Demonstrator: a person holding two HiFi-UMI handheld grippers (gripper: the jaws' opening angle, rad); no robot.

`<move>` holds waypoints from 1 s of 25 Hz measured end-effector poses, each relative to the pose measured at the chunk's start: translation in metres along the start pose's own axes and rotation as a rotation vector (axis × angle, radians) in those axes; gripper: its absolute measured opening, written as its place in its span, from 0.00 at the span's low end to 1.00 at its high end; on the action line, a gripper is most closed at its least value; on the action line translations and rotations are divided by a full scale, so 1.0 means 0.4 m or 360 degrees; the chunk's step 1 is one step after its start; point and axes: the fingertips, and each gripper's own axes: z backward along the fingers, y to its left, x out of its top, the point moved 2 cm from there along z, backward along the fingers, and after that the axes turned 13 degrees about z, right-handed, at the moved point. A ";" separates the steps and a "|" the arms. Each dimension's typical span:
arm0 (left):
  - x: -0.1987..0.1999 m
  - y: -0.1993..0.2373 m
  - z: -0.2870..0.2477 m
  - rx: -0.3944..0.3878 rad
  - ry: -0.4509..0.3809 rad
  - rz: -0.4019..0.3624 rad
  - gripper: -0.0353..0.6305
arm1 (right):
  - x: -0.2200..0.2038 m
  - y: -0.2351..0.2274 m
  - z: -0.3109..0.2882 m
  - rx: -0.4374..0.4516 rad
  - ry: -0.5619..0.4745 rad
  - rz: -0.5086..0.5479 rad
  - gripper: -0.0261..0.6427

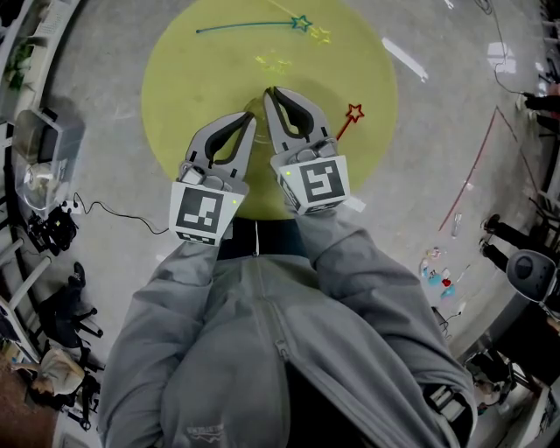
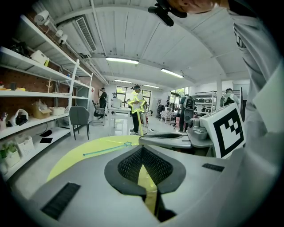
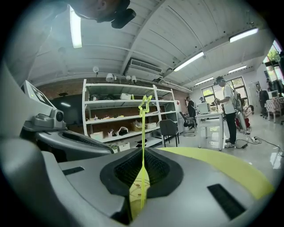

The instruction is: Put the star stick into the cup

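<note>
Holding: the right gripper has its fingers clamped on the yellow star stick. In the right gripper view we see it pinched between the pads.
Stick axis: it stands upright, with the star on top well above the fingertips and the lower end hanging below the pads.
Left gripper: the left gripper has its fingers closed tip to tip, and we can make out nothing for certain between them.
Cup: we take the faint clear shape on the yellow desk to be the cup. It is too faint for us to be sure of its rim.
Key relation: in the head view the cup lies at about 7 o'clock from the right fingertips and about 1 o'clock from the left ones, just beside both. We cannot tell whether either touches it.
Nearer hand: the right one, and it is the one that has the stick.
Pose: both grippers reach out from the grey sleeves. The left leans toward 1 o'clock and the right toward 11 o'clock, so their tips converge near the desk's middle.
Coming move: we judge the stick's lower end must shift toward 7 o'clock over the cup's mouth, then go down along its own axis, kept upright.
Other sticks: a teal star stick lies at 12 o'clock and a red star stick at 3 o'clock. Both are apart from the fingers.
</note>
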 end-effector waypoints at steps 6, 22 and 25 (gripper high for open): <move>-0.004 -0.004 0.003 -0.0006 0.0005 0.0014 0.08 | -0.006 0.003 0.001 -0.0012 0.0051 0.0002 0.09; -0.010 -0.003 -0.003 0.0009 0.0006 0.0021 0.08 | -0.026 -0.009 0.021 -0.0029 0.0148 -0.0049 0.09; -0.012 -0.003 -0.003 0.0020 0.0014 0.0018 0.08 | -0.023 -0.014 0.030 -0.0030 0.0170 -0.0043 0.09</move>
